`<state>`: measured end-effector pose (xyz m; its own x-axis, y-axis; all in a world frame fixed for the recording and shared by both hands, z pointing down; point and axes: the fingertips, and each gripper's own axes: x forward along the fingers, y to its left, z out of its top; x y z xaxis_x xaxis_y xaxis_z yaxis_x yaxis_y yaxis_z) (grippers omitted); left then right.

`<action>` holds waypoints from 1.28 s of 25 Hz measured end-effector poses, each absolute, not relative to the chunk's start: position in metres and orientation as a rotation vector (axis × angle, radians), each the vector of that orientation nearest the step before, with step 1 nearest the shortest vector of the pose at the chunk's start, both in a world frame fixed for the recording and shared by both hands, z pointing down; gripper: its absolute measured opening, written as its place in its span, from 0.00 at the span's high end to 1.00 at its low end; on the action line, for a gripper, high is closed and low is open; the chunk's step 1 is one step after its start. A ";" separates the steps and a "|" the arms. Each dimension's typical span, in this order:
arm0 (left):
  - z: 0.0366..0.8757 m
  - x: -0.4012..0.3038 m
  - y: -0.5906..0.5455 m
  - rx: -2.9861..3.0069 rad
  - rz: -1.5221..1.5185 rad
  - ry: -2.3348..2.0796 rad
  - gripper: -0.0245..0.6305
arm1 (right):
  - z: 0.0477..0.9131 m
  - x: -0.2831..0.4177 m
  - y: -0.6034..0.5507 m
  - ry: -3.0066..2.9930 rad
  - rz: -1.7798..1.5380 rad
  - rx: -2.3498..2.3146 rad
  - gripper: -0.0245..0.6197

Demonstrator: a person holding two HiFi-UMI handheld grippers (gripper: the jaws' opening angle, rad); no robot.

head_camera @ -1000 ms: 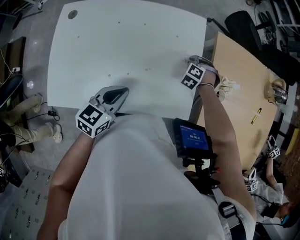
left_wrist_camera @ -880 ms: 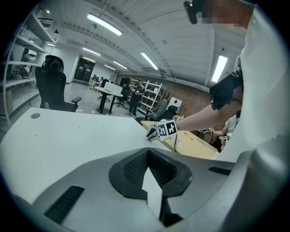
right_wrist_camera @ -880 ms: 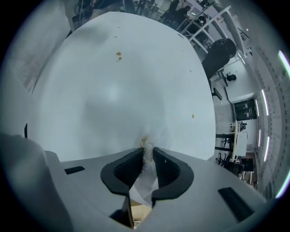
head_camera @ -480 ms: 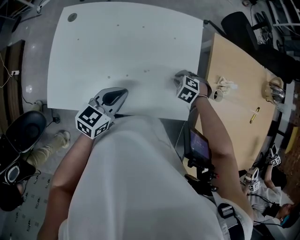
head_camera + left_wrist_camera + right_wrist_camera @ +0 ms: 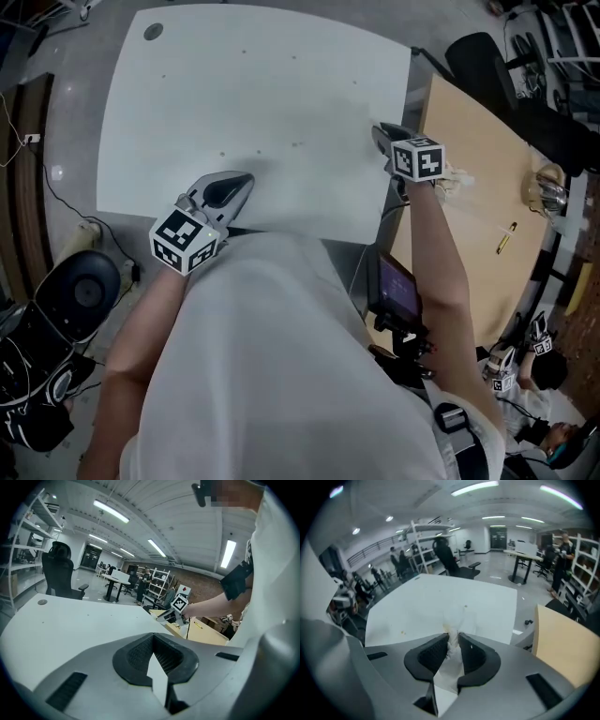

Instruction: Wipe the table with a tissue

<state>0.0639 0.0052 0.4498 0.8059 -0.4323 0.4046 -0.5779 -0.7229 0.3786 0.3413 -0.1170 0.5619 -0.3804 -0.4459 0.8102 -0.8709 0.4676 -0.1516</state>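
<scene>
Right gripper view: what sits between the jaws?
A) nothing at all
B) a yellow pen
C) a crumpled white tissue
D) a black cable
C: the right gripper has its jaws closed on a crumpled white tissue, above the white table.
</scene>
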 end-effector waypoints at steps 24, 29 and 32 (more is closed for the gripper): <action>0.461 0.031 0.016 2.334 0.446 -0.975 0.96 | 0.602 0.328 -0.260 -1.959 0.517 1.051 0.84; 0.462 0.032 0.016 2.321 0.446 -0.993 0.95 | 0.602 0.322 -0.258 -2.006 0.570 1.011 0.81; 0.460 0.035 0.016 2.325 0.450 -0.984 0.95 | 0.599 0.318 -0.257 -2.019 0.591 0.991 0.77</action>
